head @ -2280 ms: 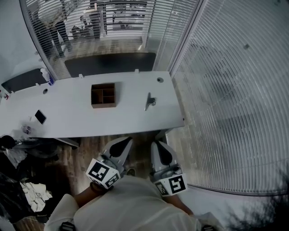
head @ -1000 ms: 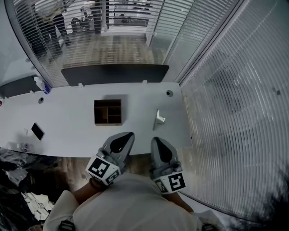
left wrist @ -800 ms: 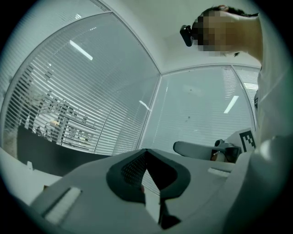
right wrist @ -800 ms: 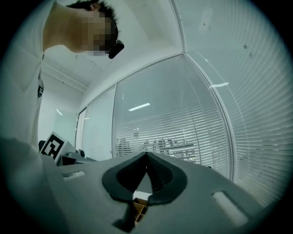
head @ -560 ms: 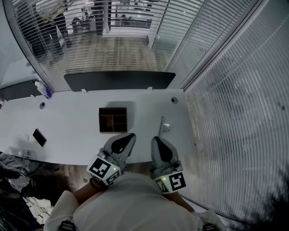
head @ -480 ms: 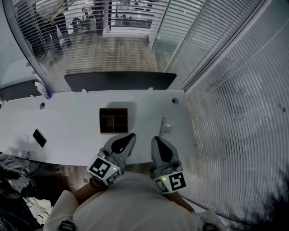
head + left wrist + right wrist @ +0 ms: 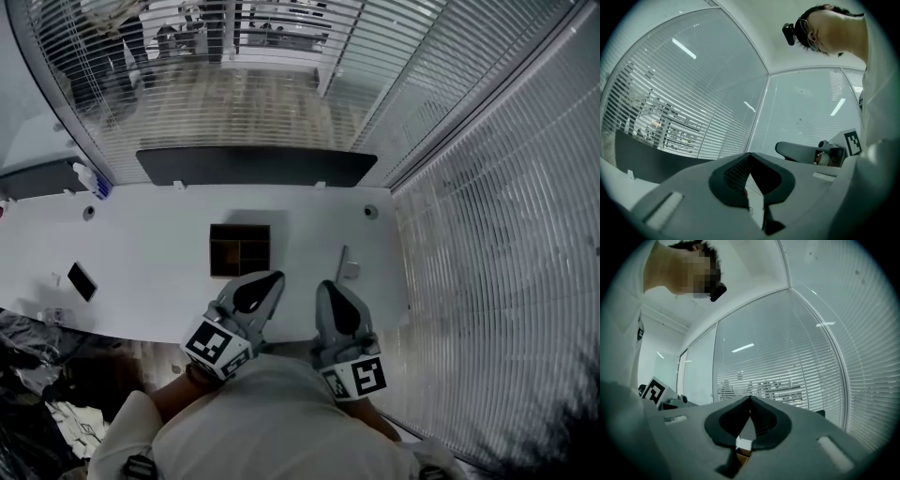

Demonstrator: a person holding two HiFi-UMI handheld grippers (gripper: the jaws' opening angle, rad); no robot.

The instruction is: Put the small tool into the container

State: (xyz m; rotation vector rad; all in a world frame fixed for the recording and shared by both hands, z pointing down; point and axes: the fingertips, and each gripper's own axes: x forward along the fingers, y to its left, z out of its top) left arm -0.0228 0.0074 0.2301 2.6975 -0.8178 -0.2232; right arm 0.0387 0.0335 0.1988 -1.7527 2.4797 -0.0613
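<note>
Left gripper [image 7: 268,280] and right gripper [image 7: 327,288] are hovering over the near edge of the white desk [image 7: 150,253], both pinched closed and empty. Small tool [image 7: 343,265] is lying on the desk, right of the wooden divided container [image 7: 240,249], apart.

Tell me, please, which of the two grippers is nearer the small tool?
The right gripper: the small tool lies just beyond its tip, while the left gripper points toward the brown container.

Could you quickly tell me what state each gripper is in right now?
Left gripper: closed, holding nothing.
Right gripper: closed, holding nothing.
</note>
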